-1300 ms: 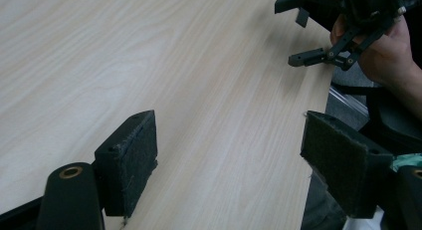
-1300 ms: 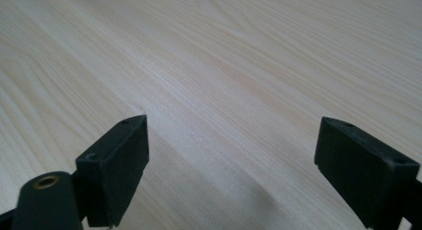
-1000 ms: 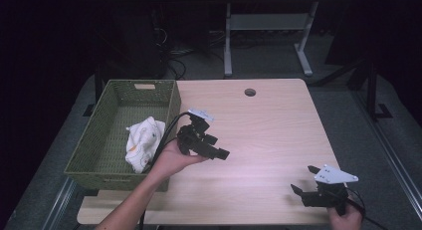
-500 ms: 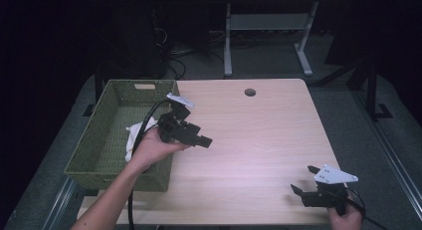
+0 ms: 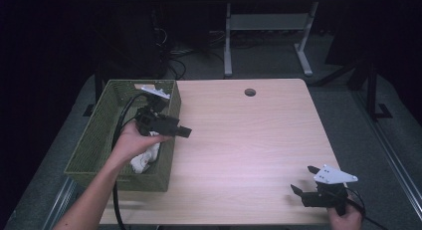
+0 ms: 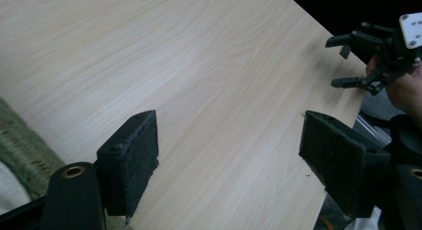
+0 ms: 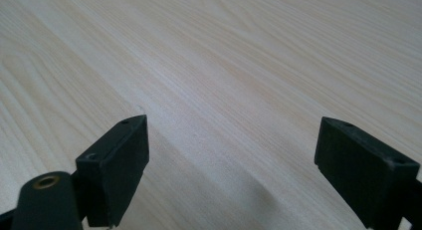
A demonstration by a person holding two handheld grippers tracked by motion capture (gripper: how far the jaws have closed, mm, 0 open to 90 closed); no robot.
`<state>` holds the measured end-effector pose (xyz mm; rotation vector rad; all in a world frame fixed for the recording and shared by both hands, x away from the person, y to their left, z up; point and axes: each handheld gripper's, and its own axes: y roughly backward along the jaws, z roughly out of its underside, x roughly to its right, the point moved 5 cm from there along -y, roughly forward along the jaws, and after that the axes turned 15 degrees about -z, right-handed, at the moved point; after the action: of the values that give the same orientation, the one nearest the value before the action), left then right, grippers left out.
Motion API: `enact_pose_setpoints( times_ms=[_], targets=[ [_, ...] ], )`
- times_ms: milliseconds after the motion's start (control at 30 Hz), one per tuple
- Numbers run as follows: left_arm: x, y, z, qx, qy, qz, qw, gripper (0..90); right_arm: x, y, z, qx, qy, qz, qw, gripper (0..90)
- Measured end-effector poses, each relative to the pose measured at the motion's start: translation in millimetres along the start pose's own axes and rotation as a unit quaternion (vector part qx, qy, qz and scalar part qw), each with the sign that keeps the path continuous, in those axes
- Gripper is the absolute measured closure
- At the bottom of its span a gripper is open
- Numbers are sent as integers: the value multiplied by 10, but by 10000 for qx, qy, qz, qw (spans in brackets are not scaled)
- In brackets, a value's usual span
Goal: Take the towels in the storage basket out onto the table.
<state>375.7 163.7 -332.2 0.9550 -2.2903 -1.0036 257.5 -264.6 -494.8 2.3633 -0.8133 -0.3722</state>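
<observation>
Swinging back over green woven basket (image 5: 89, 140): left gripper (image 5: 181, 131) moved from table centre, jaws apart, empty, above white crumpled cloth (image 5: 144, 158). Right gripper (image 5: 304, 182) unmoved, jaws apart. Prob. regrasp next.

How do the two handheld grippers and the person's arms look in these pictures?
Both the left gripper and the right gripper are black, each with two flat, block-shaped jaws faced with dark padding, a pale grey three-cornered plate on top and a black cable trailing behind. The forearms are bare, with no sleeves or gloves visible.
</observation>
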Motion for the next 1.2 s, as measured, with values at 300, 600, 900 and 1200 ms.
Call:
enact_pose_setpoints(
  times_ms=[300,600,900,1200],
  targets=[
    [-224,76,83,-48,142,-333,9993,231,2,-3,1,-8,6,5,10000,135],
    [-479,116,195,-96,431,-614,9971,234,3,-1,2,-4,-1,1,10000,135],
    [-872,112,425,-354,749,-1113,9903,242,3,-3,5,-9,-8,10,10000,135],
    [-1097,87,622,-612,924,-1488,9826,271,4,-9,6,-19,-4,17,10000,135]
  ],
)
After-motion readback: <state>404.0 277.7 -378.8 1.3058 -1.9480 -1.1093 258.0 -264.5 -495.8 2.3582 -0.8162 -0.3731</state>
